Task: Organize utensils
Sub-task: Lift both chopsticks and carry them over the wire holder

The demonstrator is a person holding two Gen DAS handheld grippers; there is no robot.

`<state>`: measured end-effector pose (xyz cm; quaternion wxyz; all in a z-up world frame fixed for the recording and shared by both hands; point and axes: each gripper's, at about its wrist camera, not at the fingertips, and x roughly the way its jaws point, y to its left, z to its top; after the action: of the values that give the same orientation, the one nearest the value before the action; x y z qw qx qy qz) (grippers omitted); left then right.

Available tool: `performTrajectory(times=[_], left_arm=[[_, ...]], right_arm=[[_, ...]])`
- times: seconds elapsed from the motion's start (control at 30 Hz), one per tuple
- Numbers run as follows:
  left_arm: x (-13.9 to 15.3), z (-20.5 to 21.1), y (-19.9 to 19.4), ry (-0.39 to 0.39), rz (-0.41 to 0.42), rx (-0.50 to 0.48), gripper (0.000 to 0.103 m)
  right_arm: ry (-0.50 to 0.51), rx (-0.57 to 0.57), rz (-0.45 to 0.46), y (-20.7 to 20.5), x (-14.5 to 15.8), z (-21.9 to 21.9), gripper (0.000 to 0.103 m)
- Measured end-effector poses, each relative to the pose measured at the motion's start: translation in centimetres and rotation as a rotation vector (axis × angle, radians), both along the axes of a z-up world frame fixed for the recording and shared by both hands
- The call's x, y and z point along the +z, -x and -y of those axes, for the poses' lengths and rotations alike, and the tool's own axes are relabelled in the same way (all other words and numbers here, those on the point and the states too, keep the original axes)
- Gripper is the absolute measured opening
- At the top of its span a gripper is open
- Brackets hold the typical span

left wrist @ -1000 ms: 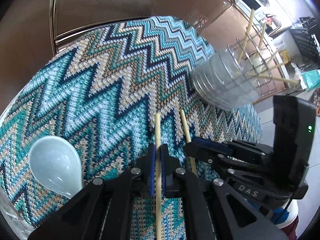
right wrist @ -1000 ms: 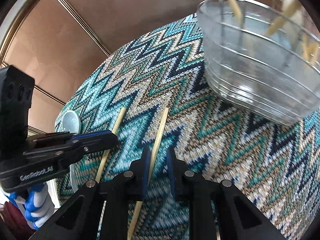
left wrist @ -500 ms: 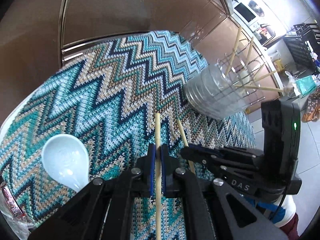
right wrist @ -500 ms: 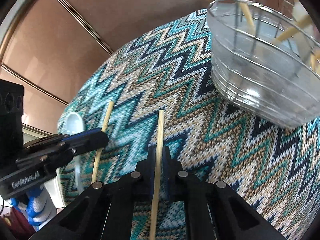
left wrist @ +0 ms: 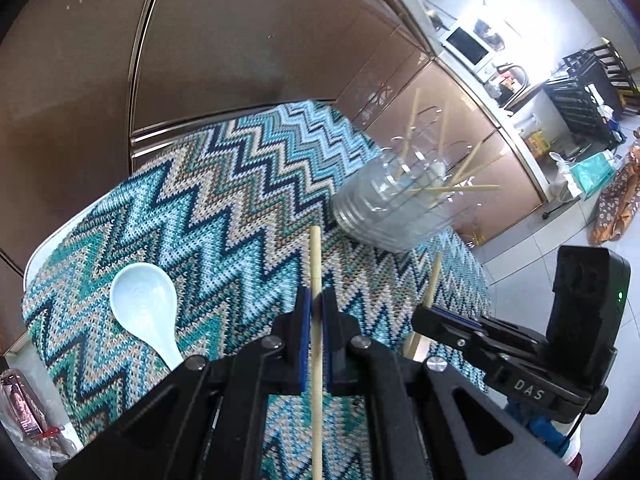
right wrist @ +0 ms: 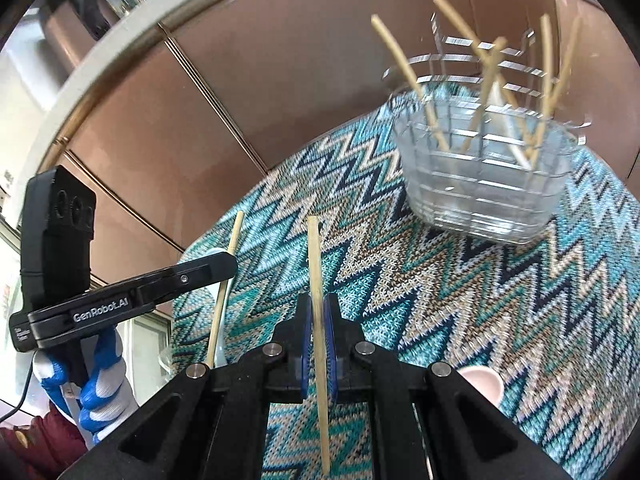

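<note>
The left tool (left wrist: pixel 315 322) is closed on a pale wooden chopstick (left wrist: pixel 315 272), which is pinched between the blue pads and runs straight forward from the jaws, its far tip standing over the zigzag-patterned cloth (left wrist: pixel 224 200). The right tool (right wrist: pixel 318 326) is likewise clamped on a second chopstick (right wrist: pixel 315 256), gripped at about mid-length, with its near end projecting back below the jaws. In the right wrist view the left tool is seen at the left, gripped by a hand in a blue-and-white glove (right wrist: pixel 90 392); in the left wrist view the right tool is seen at the right, its chopstick angled up across the cloth.

To the left of the left tool, a pale blue ceramic spoon (left wrist: pixel 146 308) is laid on the cloth, bowl far and handle near. Farther off and to the right, a clear plastic utensil basket (right wrist: pixel 484 184) is set on the cloth; several more chopsticks are stood in it, leaning at different angles, and something white is seen among them, though it cannot be told what. A pinkish cup rim (right wrist: pixel 482 384) is seen at the near right, just beside the right tool's body. The tabletop is covered by the cloth; beyond it brown cabinet fronts (left wrist: pixel 240 40) are seen, and far to the right a white microwave (left wrist: pixel 468 46) on a counter.
</note>
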<state>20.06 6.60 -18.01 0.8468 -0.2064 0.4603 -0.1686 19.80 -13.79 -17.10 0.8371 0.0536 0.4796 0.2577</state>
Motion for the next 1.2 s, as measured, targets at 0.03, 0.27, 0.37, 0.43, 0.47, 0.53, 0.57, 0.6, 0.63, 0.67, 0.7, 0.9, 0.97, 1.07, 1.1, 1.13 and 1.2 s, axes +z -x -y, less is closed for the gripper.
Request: performTrajectory(times=[0.03, 0.27, 0.37, 0.43, 0.47, 0.53, 0.57, 0.6, 0.63, 0.67, 0.7, 0.9, 0.97, 1.07, 1.1, 1.13, 1.2], left_arm=[[0.4, 0.1, 0.4, 0.001, 0.010, -0.001, 0.005], [2.9, 0.7, 2.5, -0.024, 0.073, 0.004, 0.005], [4.0, 0.8, 3.4, -0.034, 0.102, 0.010, 0.005], [4.7, 0.8, 4.1, -0.037, 0.125, 0.014, 0.005], [5.1, 0.8, 4.4, -0.037, 0.135, 0.016, 0.005], [5.7, 0.8, 5.0, -0.032, 0.155, 0.019, 0.005], [6.1, 0.7, 5.4, -0.034, 0.168, 0.023, 0.005], [6.5, 0.8, 5.7, -0.038, 0.183, 0.027, 0.005], [7.0, 0.8, 6.0, -0.040, 0.197, 0.030, 0.005], [7.2, 0.8, 6.2, -0.040, 0.207, 0.032, 0.005], [7.6, 0.8, 6.4, -0.041, 0.219, 0.036, 0.005], [10.0, 1.4, 6.3, -0.044, 0.291, 0.056, 0.005], [11.1, 1.8, 5.8, -0.048, 0.322, 0.064, 0.005], [12.9, 2.4, 4.5, -0.052, 0.371, 0.073, 0.005], [13.6, 2.7, 3.9, -0.051, 0.389, 0.075, 0.005], [14.1, 3.1, 3.3, -0.048, 0.402, 0.077, 0.005], [15.5, 3.6, 1.8, -0.036, 0.437, 0.087, 0.005]], right_arm=[[-0.005, -0.005, 0.013, 0.5, 0.4, 0.3, 0.007], [-0.043, -0.032, 0.080, 3.2, 2.5, 1.4, 0.006], [-0.052, -0.036, 0.105, 4.4, 3.3, 1.9, 0.006], [-0.057, -0.040, 0.120, 5.2, 3.8, 2.0, 0.006], [-0.061, -0.041, 0.128, 5.5, 4.0, 2.2, 0.006], [-0.063, -0.043, 0.147, 6.2, 4.5, 2.4, 0.006], [-0.066, -0.044, 0.158, 6.5, 4.8, 2.5, 0.006], [-0.068, -0.045, 0.165, 6.7, 4.9, 2.5, 0.006], [-0.071, -0.046, 0.177, 7.0, 5.3, 2.7, 0.006], [-0.074, -0.047, 0.187, 7.3, 5.6, 2.8, 0.006], [-0.077, -0.048, 0.196, 7.7, 5.9, 3.0, 0.006], [-0.106, -0.065, 0.263, 8.0, 8.1, 4.3, 0.006], [-0.115, -0.073, 0.295, 7.8, 9.1, 4.9, 0.006], [-0.139, -0.089, 0.359, 6.9, 11.3, 5.9, 0.006], [-0.148, -0.093, 0.378, 6.5, 12.0, 6.2, 0.006], [-0.160, -0.097, 0.403, 6.1, 12.8, 6.5, 0.006], [-0.169, -0.106, 0.453, 5.2, 14.2, 7.0, 0.006]])
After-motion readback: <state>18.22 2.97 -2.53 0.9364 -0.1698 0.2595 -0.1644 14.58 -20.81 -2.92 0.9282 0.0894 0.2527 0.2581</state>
